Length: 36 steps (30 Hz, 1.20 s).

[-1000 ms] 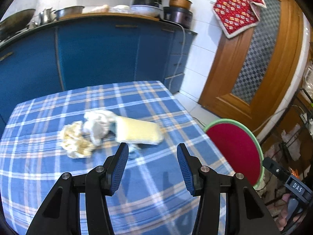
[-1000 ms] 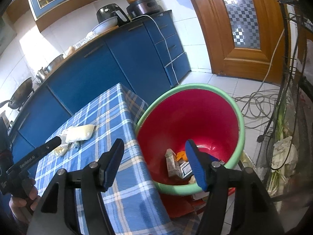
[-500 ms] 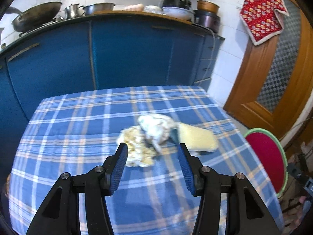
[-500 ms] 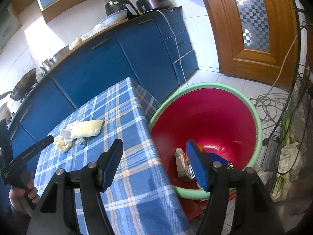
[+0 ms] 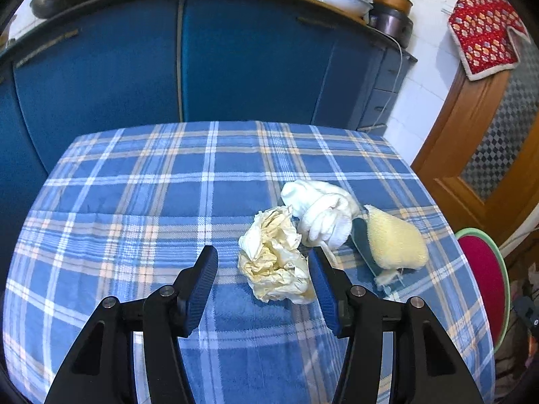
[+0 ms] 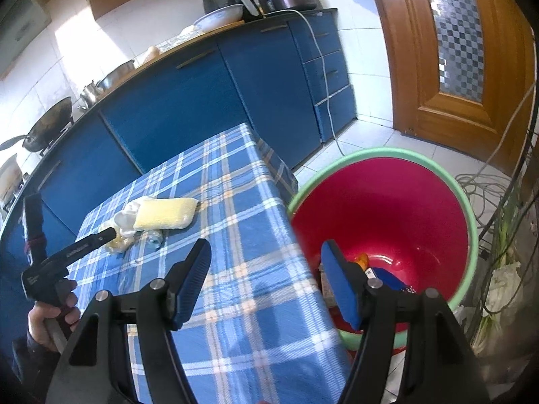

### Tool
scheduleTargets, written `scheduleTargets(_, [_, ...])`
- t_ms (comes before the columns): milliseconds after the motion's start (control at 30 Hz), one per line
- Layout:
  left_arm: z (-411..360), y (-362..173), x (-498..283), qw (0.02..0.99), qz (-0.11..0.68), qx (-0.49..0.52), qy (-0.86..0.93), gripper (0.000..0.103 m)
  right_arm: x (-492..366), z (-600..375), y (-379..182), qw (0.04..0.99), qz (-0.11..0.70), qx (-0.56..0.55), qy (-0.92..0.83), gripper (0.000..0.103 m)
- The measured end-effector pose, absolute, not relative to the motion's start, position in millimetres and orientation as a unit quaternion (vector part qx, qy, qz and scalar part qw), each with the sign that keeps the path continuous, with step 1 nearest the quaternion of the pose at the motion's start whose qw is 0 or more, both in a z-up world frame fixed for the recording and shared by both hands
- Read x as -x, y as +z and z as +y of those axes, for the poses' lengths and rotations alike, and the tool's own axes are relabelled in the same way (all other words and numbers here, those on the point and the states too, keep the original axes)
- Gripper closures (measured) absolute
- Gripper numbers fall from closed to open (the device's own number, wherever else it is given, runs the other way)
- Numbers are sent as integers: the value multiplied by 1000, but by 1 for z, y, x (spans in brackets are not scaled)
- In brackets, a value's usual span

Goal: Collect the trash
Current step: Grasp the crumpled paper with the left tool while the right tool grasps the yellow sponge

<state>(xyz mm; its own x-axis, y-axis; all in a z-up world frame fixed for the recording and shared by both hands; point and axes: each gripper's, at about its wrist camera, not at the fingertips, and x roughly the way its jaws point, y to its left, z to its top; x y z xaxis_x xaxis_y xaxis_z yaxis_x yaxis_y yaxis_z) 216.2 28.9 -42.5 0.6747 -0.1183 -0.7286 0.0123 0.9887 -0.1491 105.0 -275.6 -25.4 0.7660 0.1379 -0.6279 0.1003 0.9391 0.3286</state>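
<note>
Trash sits in a small heap on the blue checked tablecloth (image 5: 141, 202), right of the middle of the left wrist view. A crumpled yellowish paper ball (image 5: 274, 262) lies closest, and its right edge is just beside the right finger of the left gripper (image 5: 262, 266). That claw stands apart, with nothing pinched; the paper lies partly between its 2 blue pads (image 5: 202, 282), and I cannot tell if the right one touches it. A white scrunched tissue (image 5: 320, 212) leans on the paper from behind. A yellow sponge with a dark green underside (image 5: 394, 242) lies to the right of the tissue, touching it. The red bin with a green rim (image 5: 485, 272) peeks in at the right edge, past the table. Blue cupboards (image 5: 235, 60) fill the top.

In the right wrist view, the right gripper (image 6: 264, 279) hangs with its claw wide apart and empty, over the table's right edge. The red bin (image 6: 397, 208) stands on the floor at the right, with some trash at its bottom (image 6: 380, 276). The sponge (image 6: 166, 213), the tissue (image 6: 126, 217) and the paper ball (image 6: 116, 244) sit left of the middle. A hand (image 6: 50, 316) at the lower left holds the left gripper's handle, and its tip reaches the paper ball.
</note>
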Motion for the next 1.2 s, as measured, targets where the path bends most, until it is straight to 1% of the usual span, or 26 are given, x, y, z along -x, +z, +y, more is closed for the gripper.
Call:
scheduleTargets(300, [34,-56,-227,901,421,92,-47,46,-130,-241,-24,919,359,-153,49,31])
scheduleTargets(367, [35,-57,-227,900,421,96,-49,52,-138,-233,-24,918,364,-148,57,30])
scheduleTargets(400, [36,-58,-228,900,421,98,-50,58,-141,-229,-24,917,365,-146,60,29])
scheduleTargets(433, [37,-58,-228,900,421,101,-53,66,-145,-225,-24,917,367,-144,64,29])
scheduleTargets(533, [38,-57,-228,900,419,105,-57,73,-154,-213,-25,913,374,-142,75,29])
scheduleTargets(667, [39,-53,-224,902,414,104,-57,75,-167,-199,-27,909,383,-142,88,28])
scheduleTargets(733, [42,-51,-221,905,410,105,-52,75,-175,-192,-29,906,388,-142,93,20])
scheduleTargets(800, [46,-48,-217,908,401,108,-45,75,-182,-184,-31,902,394,-145,98,20])
scheduleTargets(867, [50,-45,-214,911,394,112,-36,75,-189,-177,-32,899,399,-149,106,16])
scheduleTargets(900, [53,-44,-213,913,390,114,-30,75,-192,-175,-33,898,399,-149,107,12])
scheduleTargets(1000, [60,-41,-210,916,381,121,-22,75,-201,-165,-34,899,399,-146,110,10])
scheduleTargets(1100, [65,-42,-209,918,376,124,-18,75,-212,-155,-37,898,404,-136,107,2])
scheduleTargets(1200, [68,-44,-209,918,376,128,-18,75,-224,-148,-43,898,409,-128,98,2])
